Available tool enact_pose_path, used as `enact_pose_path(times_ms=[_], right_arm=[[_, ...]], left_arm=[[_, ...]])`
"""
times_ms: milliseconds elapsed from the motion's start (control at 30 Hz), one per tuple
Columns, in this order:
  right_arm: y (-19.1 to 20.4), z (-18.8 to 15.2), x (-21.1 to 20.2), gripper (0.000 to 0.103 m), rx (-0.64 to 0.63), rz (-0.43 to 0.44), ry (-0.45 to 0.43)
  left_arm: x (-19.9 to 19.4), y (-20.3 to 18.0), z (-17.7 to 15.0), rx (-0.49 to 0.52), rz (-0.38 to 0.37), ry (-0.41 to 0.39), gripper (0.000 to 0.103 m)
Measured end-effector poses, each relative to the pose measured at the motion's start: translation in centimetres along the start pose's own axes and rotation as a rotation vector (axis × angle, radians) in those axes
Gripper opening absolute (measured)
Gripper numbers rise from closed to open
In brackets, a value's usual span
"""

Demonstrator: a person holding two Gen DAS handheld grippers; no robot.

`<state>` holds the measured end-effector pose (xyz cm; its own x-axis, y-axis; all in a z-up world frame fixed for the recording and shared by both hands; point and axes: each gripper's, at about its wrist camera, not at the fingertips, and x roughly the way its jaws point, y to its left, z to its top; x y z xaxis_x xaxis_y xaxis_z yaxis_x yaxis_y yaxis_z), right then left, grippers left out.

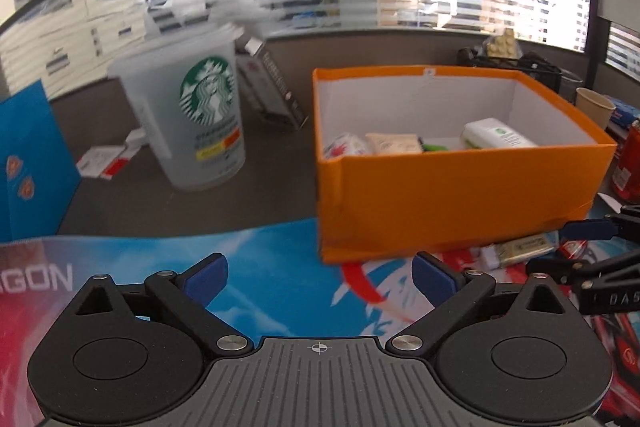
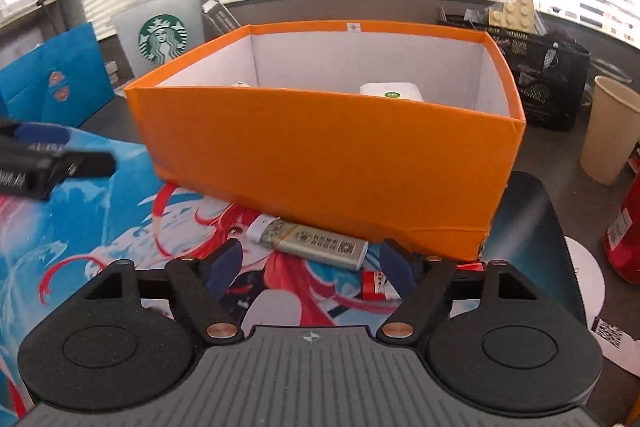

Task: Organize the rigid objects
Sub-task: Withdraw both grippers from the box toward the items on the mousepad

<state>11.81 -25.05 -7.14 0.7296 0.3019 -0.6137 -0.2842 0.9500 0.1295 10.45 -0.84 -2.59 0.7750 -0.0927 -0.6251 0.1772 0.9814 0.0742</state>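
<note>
The right gripper (image 2: pixel 310 263) is hanging low over the picture mat (image 2: pixel 100 227) with its fingers spread wide and nothing between them. Just in front of it, a gold lighter (image 2: pixel 320 241) is lying on the mat, touching the front wall of the orange box (image 2: pixel 320 155). A small red and white card box (image 2: pixel 376 285) is lying just beside the lighter, nearer the gripper. The left gripper (image 1: pixel 318 277) is also wide open and holding nothing, near the box's front left corner. Some things are already sitting in the box. I think the lighter is being picked next. The right gripper needs to go forward, close on it, and lift it over the wall.
</note>
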Motion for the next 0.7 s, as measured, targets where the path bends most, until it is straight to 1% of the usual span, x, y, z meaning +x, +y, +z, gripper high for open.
enact_pose_path(times_ms=[133, 267, 300, 333, 367, 400, 433, 467, 500, 600, 667, 700], right_arm=[[0.4, 0.6, 1.3, 0.074, -0.001, 0.007, 0.042], [1.3, 0.7, 2.6, 0.077, -0.004, 0.018, 0.053], [2.0, 0.5, 2.7, 0.078, -0.018, 0.043, 0.054], [2.9, 0.3, 2.6, 0.078, -0.049, 0.093, 0.059], [4.0, 0.0, 2.5, 0.076, -0.090, 0.165, 0.072], [4.8, -0.2, 2.2, 0.075, -0.118, 0.238, 0.082], [5.1, -0.4, 1.8, 0.076, -0.117, 0.272, 0.082], [4.9, -0.5, 1.3, 0.076, -0.098, 0.270, 0.077], [4.4, -0.5, 0.8, 0.076, -0.074, 0.239, 0.069], [2.0, -1.0, -1.7, 0.079, -0.044, 0.102, 0.017], [0.1, -1.4, -3.5, 0.085, -0.022, 0.025, -0.018], [-0.9, -1.5, -4.2, 0.085, -0.008, -0.025, -0.033]], left_arm=[[0.6, 1.7, -0.6, -0.035, 0.016, 0.027, 0.100], [0.9, 2.9, -0.7, -0.059, 0.033, 0.036, 0.100], [1.0, 3.1, -0.8, -0.063, 0.037, 0.038, 0.100], [1.1, 3.3, -0.9, -0.066, 0.041, 0.042, 0.100], [1.3, 3.6, -0.9, -0.069, 0.044, 0.048, 0.100], [1.5, 3.8, -1.0, -0.073, 0.046, 0.055, 0.100], [1.6, 4.0, -1.1, -0.078, 0.047, 0.060, 0.100], [1.7, 4.1, -1.1, -0.083, 0.046, 0.064, 0.100], [1.8, 4.3, -1.2, -0.086, 0.044, 0.066, 0.100], [1.9, 4.4, -1.4, -0.082, 0.034, 0.068, 0.100], [2.1, 4.4, -1.4, -0.083, 0.026, 0.071, 0.100], [2.2, 4.3, -1.3, -0.085, 0.019, 0.073, 0.100]])
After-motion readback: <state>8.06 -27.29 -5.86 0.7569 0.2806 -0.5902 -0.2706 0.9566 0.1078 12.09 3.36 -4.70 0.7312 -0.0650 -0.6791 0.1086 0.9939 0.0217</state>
